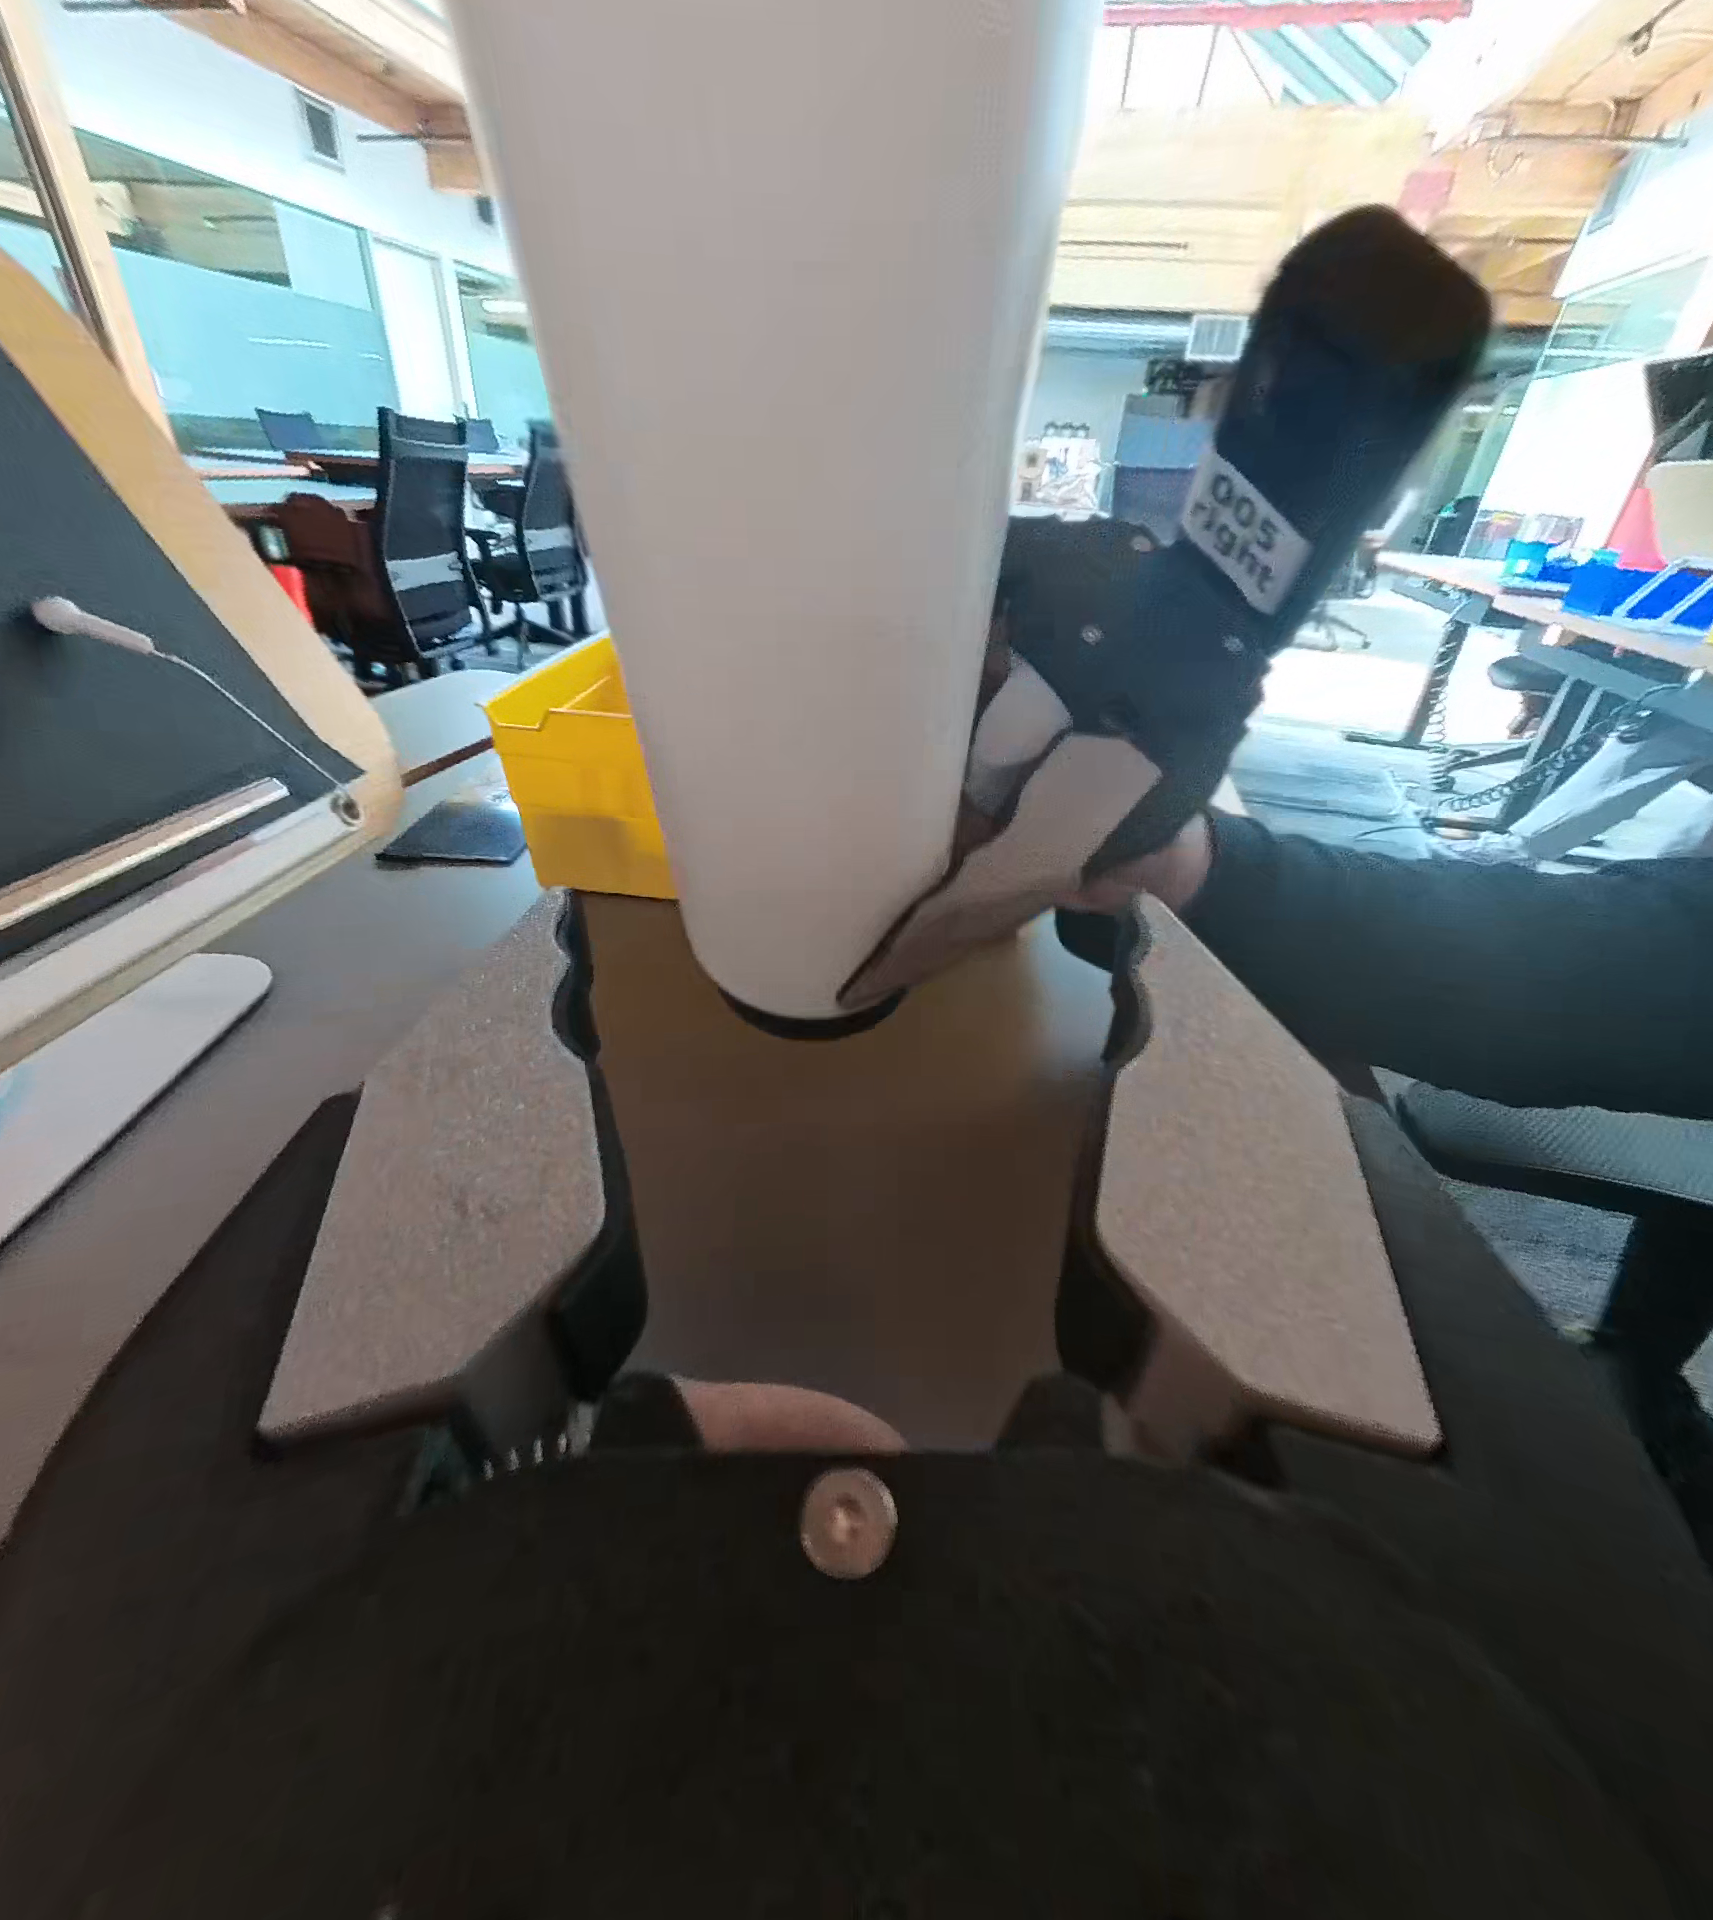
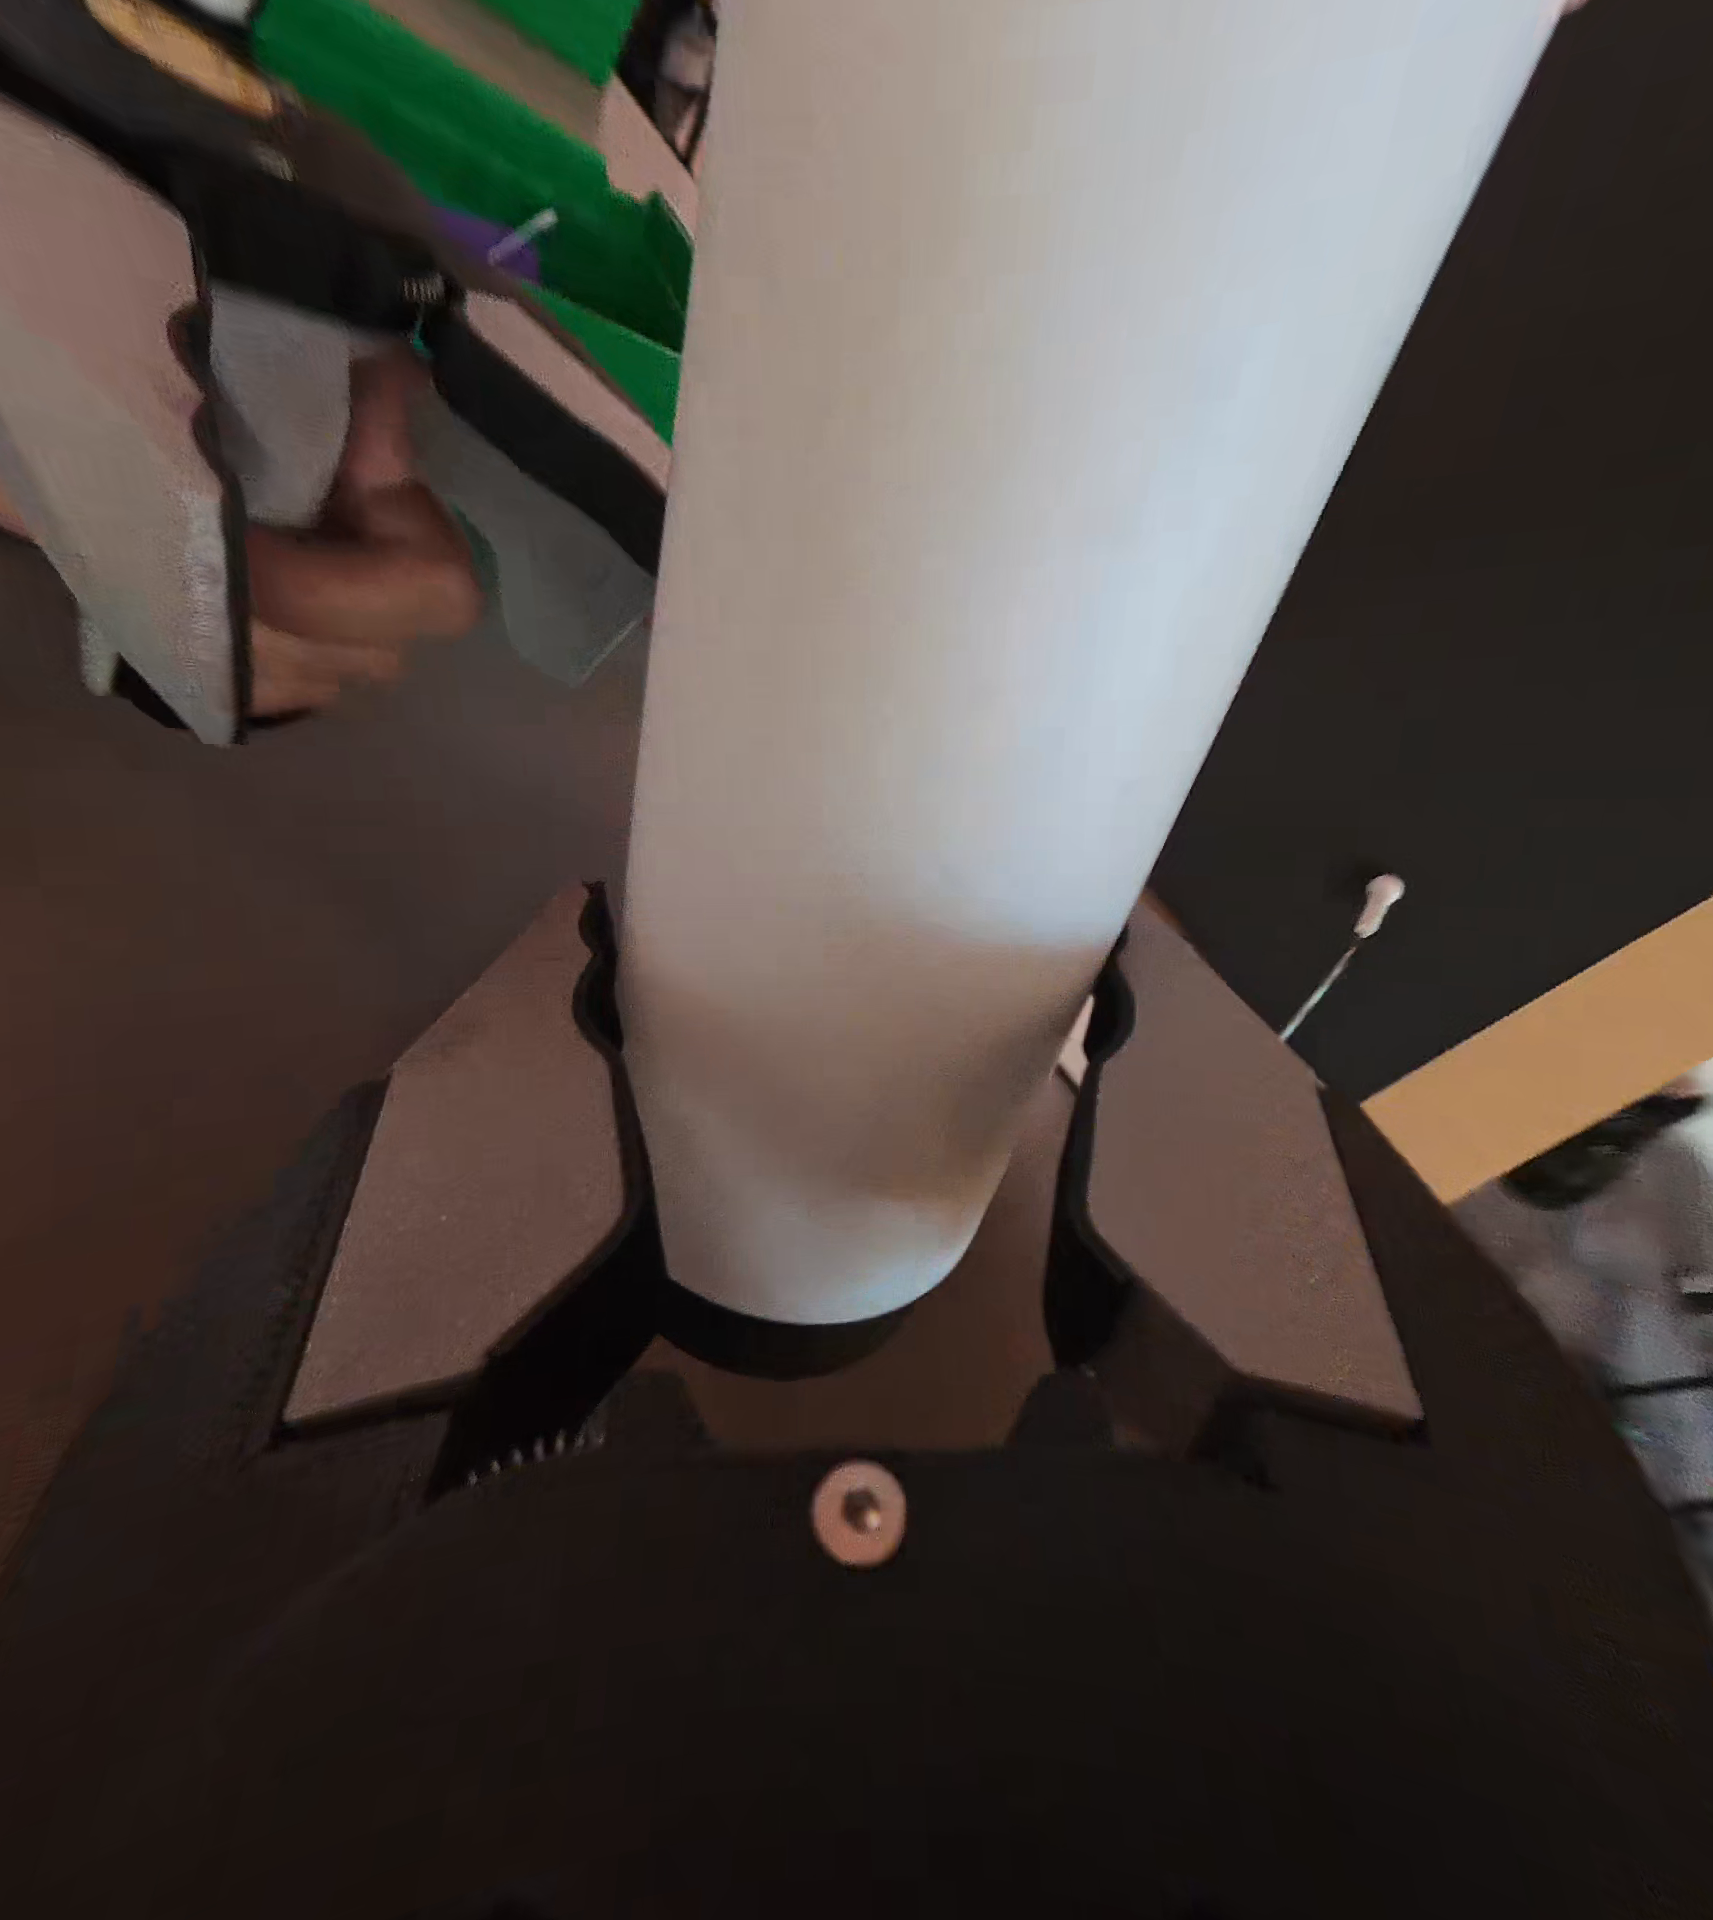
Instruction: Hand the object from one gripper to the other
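Over dark desk [image 1: 831,1195], white tumbler [image 1: 790,499], yellow bin [image 1: 571,790]

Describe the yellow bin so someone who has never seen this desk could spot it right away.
Start at the dark desk with the tilted monitor on the left. Behind the white tumbler held in the right tongs sits the yellow bin. It is the only bright yellow, open-topped box on this desk.
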